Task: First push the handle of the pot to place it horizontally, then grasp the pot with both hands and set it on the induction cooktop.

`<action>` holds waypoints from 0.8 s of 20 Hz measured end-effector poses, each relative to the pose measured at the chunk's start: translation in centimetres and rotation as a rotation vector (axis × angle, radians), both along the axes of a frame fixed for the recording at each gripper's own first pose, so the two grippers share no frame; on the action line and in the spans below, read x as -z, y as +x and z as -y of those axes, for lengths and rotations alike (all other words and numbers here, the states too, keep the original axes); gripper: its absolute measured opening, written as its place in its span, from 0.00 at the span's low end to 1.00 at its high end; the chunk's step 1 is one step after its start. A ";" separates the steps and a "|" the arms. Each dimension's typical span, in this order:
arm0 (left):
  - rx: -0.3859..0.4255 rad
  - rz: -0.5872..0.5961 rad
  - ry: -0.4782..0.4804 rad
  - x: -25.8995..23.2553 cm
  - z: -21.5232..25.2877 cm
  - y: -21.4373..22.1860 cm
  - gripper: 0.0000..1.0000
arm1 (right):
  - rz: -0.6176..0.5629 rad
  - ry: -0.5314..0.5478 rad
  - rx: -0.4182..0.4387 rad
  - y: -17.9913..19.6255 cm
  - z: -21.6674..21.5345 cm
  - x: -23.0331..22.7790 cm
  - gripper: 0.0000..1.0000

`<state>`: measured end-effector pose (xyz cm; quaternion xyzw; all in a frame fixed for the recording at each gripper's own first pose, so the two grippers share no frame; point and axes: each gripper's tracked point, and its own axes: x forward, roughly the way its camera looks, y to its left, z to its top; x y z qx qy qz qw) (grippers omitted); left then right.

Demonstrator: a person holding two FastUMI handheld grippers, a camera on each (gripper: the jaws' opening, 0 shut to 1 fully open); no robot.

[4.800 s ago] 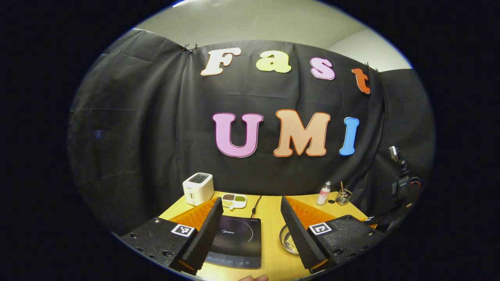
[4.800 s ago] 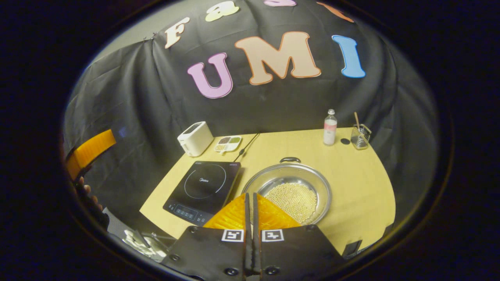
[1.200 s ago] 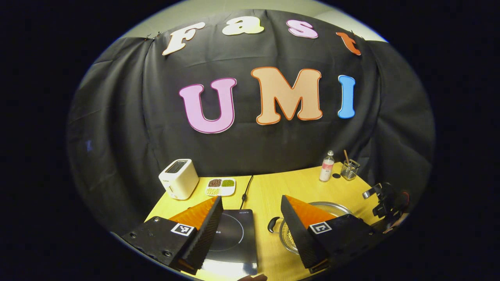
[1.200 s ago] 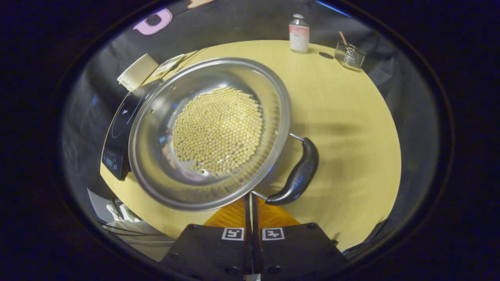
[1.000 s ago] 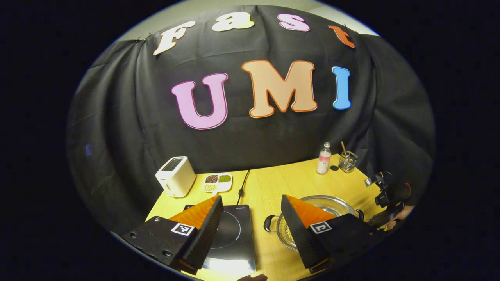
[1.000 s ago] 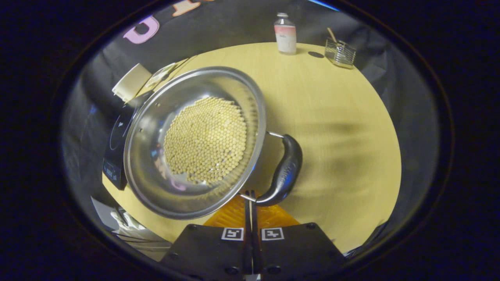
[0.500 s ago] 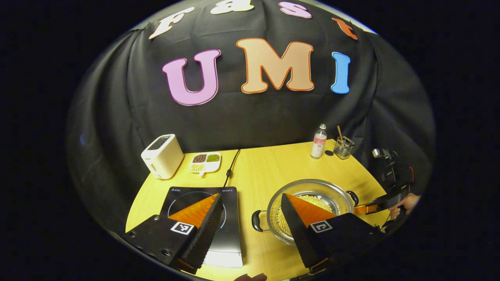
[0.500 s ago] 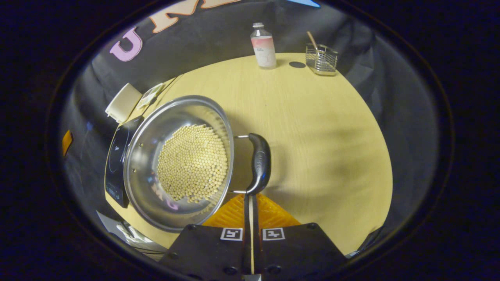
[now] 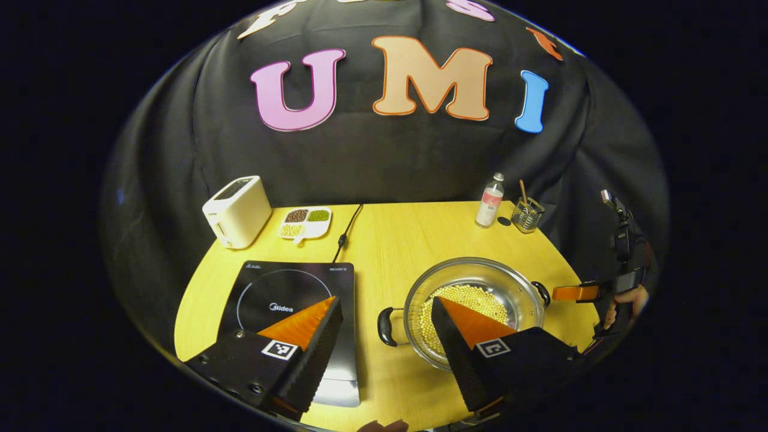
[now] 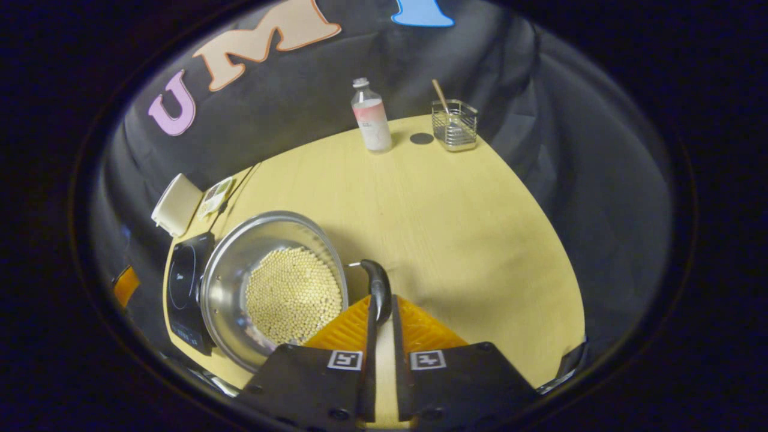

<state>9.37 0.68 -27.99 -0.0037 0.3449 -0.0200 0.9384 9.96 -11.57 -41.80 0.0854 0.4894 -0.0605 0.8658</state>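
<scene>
Right gripper view: fingers flank handle.

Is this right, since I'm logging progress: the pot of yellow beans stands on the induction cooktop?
No. The pot of yellow beans stands on the table, beside the induction cooktop, not on it; the left gripper view shows this.

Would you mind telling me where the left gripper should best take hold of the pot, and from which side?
Probably the black loop handle on the pot side facing the induction cooktop. It sticks out level and clear, so the open left gripper could come in from the cooktop side.
</scene>
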 end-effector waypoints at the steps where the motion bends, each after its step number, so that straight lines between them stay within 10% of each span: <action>1: 0.005 -0.005 -0.007 0.4 0.1 0.1 0.93 | 0.003 0.000 -0.003 0.4 -0.3 0.2 0.19; 6: 0.025 -0.070 -0.031 3.4 0.9 0.6 0.93 | -0.034 -0.005 -0.047 0.9 -1.6 1.4 0.72; 16: 0.021 -0.246 -0.061 10.2 0.3 1.0 0.93 | -0.092 -0.024 -0.083 1.3 -2.4 3.5 0.81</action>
